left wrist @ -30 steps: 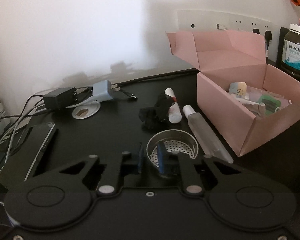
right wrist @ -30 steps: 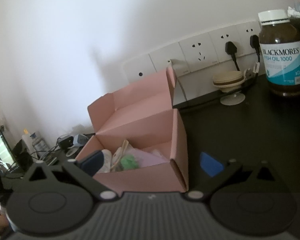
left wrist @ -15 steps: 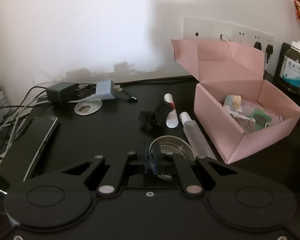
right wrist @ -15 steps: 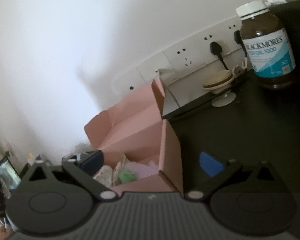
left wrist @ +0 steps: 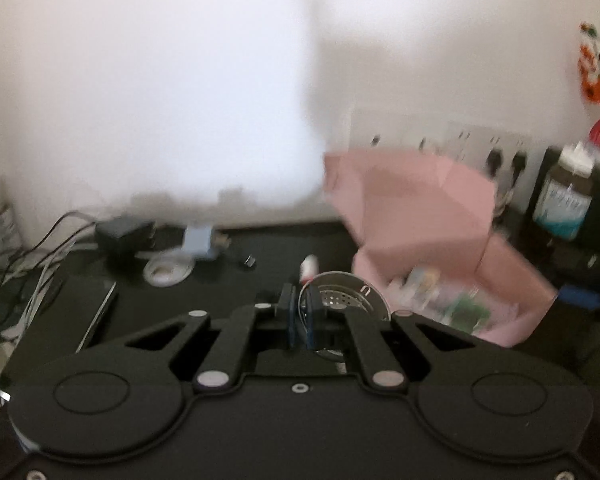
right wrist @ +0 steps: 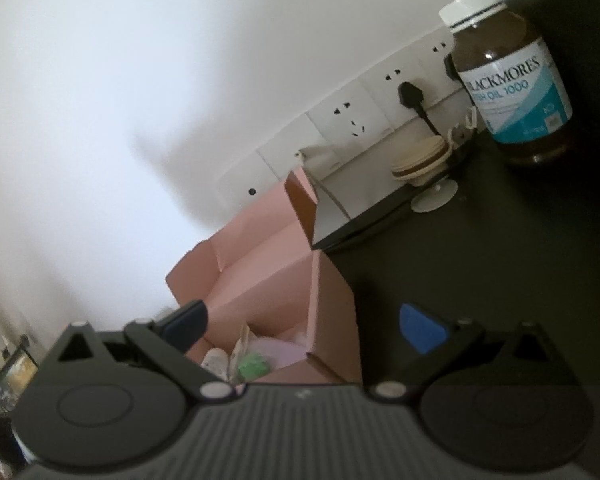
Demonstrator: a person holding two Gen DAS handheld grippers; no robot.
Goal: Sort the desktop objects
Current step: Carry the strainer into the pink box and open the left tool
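Currently my left gripper point(left wrist: 300, 318) pinches the metal strainer point(left wrist: 346, 294) rim, clear of the desk point(left wrist: 228, 280). Right gripper point(right wrist: 304, 326) gapes empty. Pink box point(left wrist: 500, 280) holds items; small bottle point(left wrist: 309, 267) remains outside.

Plain white wall point(right wrist: 140, 100), matte, with soft grey shadows across it. A strip of white wall sockets point(right wrist: 352, 116) runs low along the wall; one black plug point(right wrist: 410, 94) is seated in it. Black surface point(right wrist: 500, 260), dull sheen, butts against the wall. Light is diffuse and even. Left wrist view is motion-blurred; the wall point(left wrist: 160, 80) reads the same there.
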